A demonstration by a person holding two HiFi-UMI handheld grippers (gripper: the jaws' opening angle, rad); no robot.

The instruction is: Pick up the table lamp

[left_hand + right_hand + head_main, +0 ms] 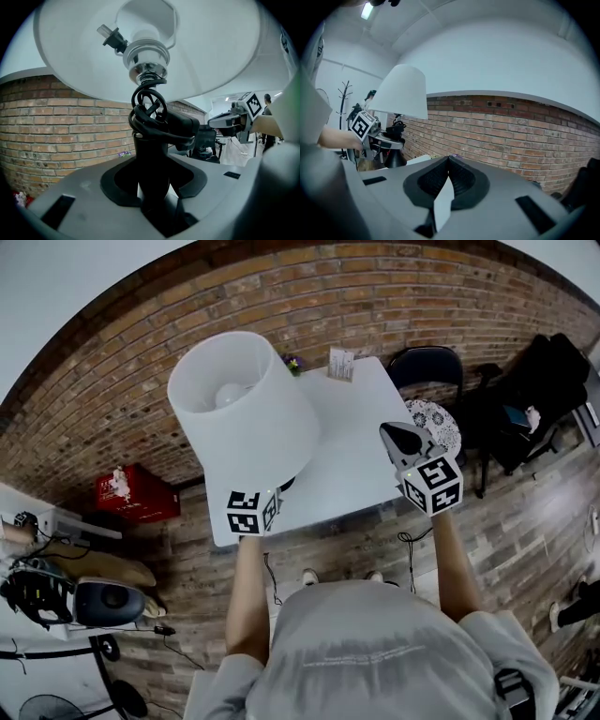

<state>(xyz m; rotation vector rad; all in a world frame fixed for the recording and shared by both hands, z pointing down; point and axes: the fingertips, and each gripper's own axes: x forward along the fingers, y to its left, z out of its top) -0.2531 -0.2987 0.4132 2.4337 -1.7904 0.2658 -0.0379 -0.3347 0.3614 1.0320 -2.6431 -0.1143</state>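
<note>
The table lamp has a wide white shade on a black stem. Its black cord is wound round the stem under the socket, and the plug sticks out beside the bulb holder. My left gripper is shut on the stem and holds the lamp upright over the near left part of the white table. In the left gripper view the left gripper has the stem between its jaws. My right gripper hovers over the table's right side, shut and empty. From the right gripper view, the right gripper faces the brick wall, with the shade and flared black base at left.
A small card and a tiny flower sit at the table's far edge by the brick wall. A black chair and a round patterned seat stand to the right. A red box lies on the floor at left.
</note>
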